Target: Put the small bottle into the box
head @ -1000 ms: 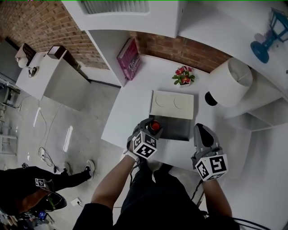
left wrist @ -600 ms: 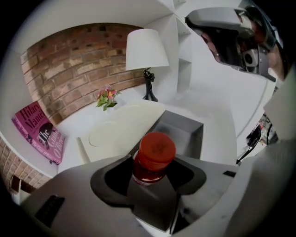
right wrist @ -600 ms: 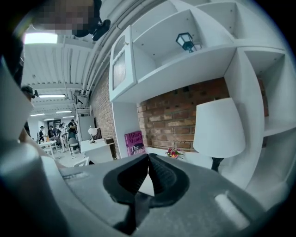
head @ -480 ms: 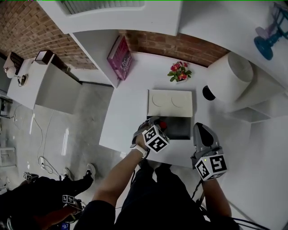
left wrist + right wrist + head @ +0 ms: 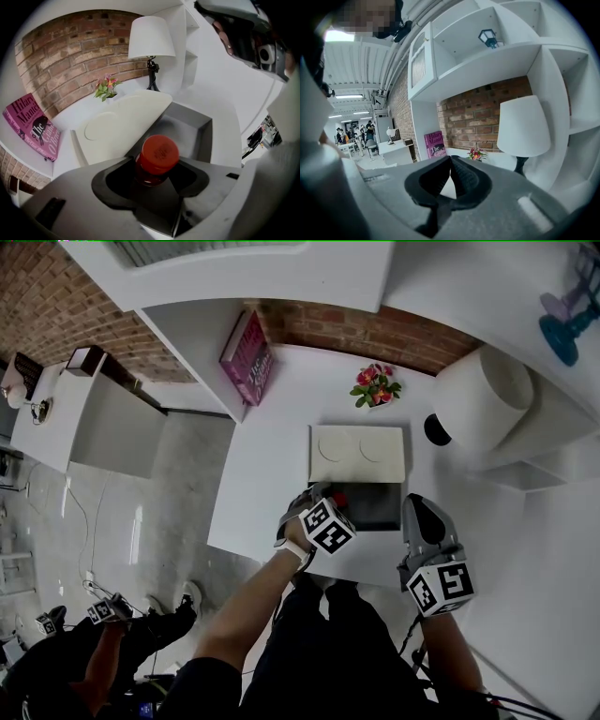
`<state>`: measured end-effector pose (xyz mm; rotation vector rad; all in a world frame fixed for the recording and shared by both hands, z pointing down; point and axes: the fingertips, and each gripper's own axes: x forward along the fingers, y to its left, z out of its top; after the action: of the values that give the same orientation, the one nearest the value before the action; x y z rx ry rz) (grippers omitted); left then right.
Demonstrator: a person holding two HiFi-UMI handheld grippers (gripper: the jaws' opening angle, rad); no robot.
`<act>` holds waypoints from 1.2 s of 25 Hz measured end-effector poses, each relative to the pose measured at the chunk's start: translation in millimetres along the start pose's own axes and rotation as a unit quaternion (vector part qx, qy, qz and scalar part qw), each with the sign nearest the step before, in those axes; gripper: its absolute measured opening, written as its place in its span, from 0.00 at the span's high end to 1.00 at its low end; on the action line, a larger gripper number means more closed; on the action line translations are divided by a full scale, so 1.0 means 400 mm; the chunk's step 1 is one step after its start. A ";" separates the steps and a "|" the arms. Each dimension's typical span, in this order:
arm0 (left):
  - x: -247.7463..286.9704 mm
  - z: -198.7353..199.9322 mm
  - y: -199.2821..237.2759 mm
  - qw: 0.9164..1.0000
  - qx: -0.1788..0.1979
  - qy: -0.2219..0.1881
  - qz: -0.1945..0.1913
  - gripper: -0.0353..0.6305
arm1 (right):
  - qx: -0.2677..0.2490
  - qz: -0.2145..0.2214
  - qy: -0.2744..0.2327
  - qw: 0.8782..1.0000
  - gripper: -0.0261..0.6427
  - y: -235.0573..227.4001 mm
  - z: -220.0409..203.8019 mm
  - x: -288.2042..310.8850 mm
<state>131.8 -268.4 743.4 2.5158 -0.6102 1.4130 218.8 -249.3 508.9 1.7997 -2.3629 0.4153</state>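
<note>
The left gripper (image 5: pixel 317 507) pinches the small bottle (image 5: pixel 157 154). Its fingers (image 5: pixel 115 180) close on the dark body just under the red cap, and the bottle stands upright between them. The bottle hangs at the near left corner of the box (image 5: pixel 375 507), a shallow grey tray whose opening faces up. In the left gripper view the cap shows against the box's grey inside. Whether the bottle's base touches the box floor cannot be told.

The box's cream lid (image 5: pixel 359 454) lies flat on the far side of the box, touching its far edge, with two round shapes pressed into it. The box sits on a white desk (image 5: pixel 267 474).

The right gripper (image 5: pixel 422 512) is held just beside the near right corner of the box, apart from it. Its fingers (image 5: pixel 461 176) are pressed together at the tips with nothing between them.

Beyond the box and its lid stands a small pot of red flowers (image 5: pixel 375 385). To the far right of the box is a lamp (image 5: pixel 483 404) with a white shade. To the far left of the box a pink book (image 5: pixel 248 357) leans against a white shelf wall. A brick wall (image 5: pixel 375 334) runs behind all of these.
</note>
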 end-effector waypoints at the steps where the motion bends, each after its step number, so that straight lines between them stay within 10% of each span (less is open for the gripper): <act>1: -0.003 0.001 0.000 1.000 -0.001 -0.001 -0.001 0.61 | 0.000 0.000 0.000 1.000 0.96 0.003 0.001 0.000; 10: -0.061 0.015 0.004 1.000 -0.008 -0.029 0.000 0.61 | -0.002 0.006 -0.012 1.000 0.96 0.025 0.022 -0.005; 18: -0.294 0.131 0.010 0.988 -0.045 -0.145 0.013 0.61 | -0.011 0.017 -0.041 0.999 0.96 0.057 0.085 -0.013; 23: -0.494 0.222 0.070 0.962 -0.089 -0.251 0.059 0.61 | -0.035 0.035 -0.062 0.997 0.96 0.098 0.152 -0.003; 30: -0.792 0.295 0.182 0.897 -0.152 -0.391 0.137 0.62 | -0.066 0.029 -0.102 0.992 0.96 0.127 0.293 -0.002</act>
<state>44.7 -294.3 409.8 2.7259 -1.2374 0.2336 176.3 -271.6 390.5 1.7929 -2.5138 0.0805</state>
